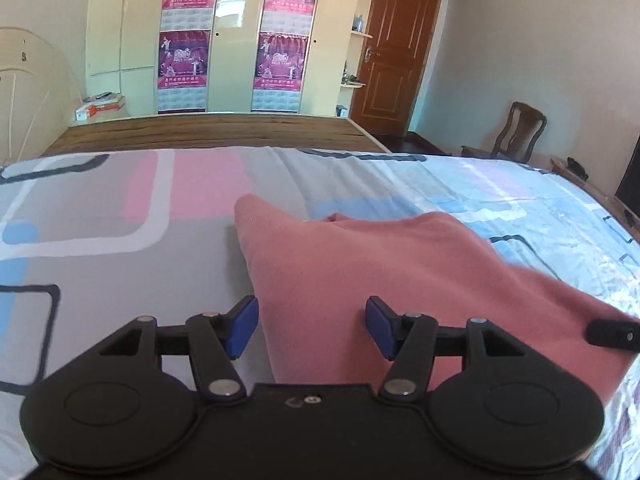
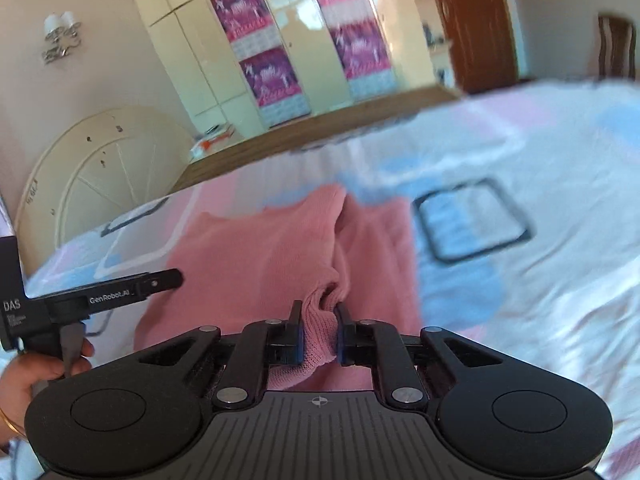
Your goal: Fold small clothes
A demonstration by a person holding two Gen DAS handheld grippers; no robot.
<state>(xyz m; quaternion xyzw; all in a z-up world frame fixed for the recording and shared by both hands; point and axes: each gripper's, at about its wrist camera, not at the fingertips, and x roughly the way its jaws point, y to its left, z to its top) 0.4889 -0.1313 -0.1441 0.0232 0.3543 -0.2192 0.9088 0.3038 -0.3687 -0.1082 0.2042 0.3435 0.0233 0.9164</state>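
The right gripper (image 2: 319, 334) is clamped on a bunched fold of the pink garment (image 2: 276, 248), while the left gripper (image 1: 312, 326) hovers over the garment's near edge with its fingers spread apart. The garment lies on the bed (image 1: 100, 216), beyond which stands a wardrobe (image 1: 232, 36).

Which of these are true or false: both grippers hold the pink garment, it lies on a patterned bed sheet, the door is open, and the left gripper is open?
1. Both grippers hold the pink garment. False: only the right gripper pinches a bunch of it.
2. The garment lies on a patterned bed sheet. True.
3. The brown door is open. False: it is closed.
4. The left gripper is open. True: its jaws stand wide apart over the garment.
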